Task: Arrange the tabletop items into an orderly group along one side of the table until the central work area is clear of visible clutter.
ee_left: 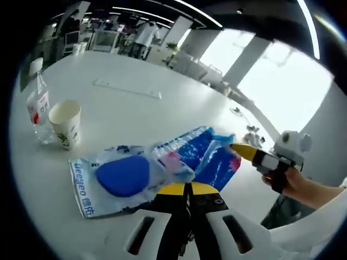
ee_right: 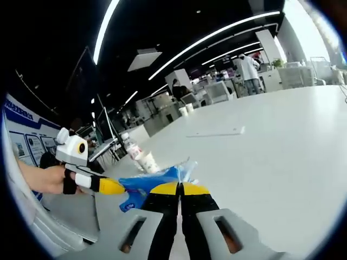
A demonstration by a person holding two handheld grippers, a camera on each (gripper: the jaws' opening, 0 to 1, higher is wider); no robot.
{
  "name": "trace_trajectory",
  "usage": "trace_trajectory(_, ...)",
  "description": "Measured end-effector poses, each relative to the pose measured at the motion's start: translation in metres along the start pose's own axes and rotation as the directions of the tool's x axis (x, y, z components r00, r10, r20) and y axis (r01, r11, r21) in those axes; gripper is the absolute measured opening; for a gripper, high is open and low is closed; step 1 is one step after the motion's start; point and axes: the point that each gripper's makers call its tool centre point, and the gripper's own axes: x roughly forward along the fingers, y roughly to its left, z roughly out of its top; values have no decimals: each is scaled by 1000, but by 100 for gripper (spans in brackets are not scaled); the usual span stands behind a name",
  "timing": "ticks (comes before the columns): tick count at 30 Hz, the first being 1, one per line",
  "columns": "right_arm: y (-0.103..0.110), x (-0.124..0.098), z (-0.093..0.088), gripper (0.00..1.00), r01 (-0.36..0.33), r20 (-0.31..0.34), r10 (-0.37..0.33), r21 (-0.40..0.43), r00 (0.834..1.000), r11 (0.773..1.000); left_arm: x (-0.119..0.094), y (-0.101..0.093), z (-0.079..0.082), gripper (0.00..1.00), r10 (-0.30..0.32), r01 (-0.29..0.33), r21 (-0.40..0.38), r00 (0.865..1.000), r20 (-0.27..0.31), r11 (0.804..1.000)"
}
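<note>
Left gripper (ee_left: 187, 188) closed on blue packet (ee_left: 162, 162), right gripper (ee_right: 179, 188) pinching it too

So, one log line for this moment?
left tongs: shut on blue packet | right tongs: shut on blue packet | paper cup beside bottle

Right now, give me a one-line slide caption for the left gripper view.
Both grippers shut on a crinkled blue-and-white plastic package on the white table, beside a paper cup and clear water bottle.

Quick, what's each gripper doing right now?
Left gripper: shut on the blue plastic packet.
Right gripper: shut on the same packet's other end.
</note>
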Motion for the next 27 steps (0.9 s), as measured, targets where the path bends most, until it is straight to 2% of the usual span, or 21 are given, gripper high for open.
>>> trace_trajectory(1,-3,-3,2,0,16,9,-16,9,1000,1000,3,-3,2,0,-4,4,18,1000,-2,1000)
trace_trajectory(3,-7,-8,6,0,29,29,-30,26,999,999,8,-5,5,0,-11,11,7,1000,-4,1000)
trace_trajectory(12,-18,-17,15,0,71,59,-73,26,996,997,23,-16,16,0,-28,29,56,999,-24,998)
trace_trajectory(14,-20,-19,15,0,92,46,-92,-8,995,996,27,-19,17,0,-26,29,78,999,-34,997)
trace_trajectory(18,-24,-26,20,0,128,70,-125,-46,990,991,38,-21,22,0,-25,28,80,999,-40,996)
trace_trajectory(27,-43,-33,23,0,171,90,-170,-8,981,985,55,-27,31,0,-35,39,90,998,-46,995)
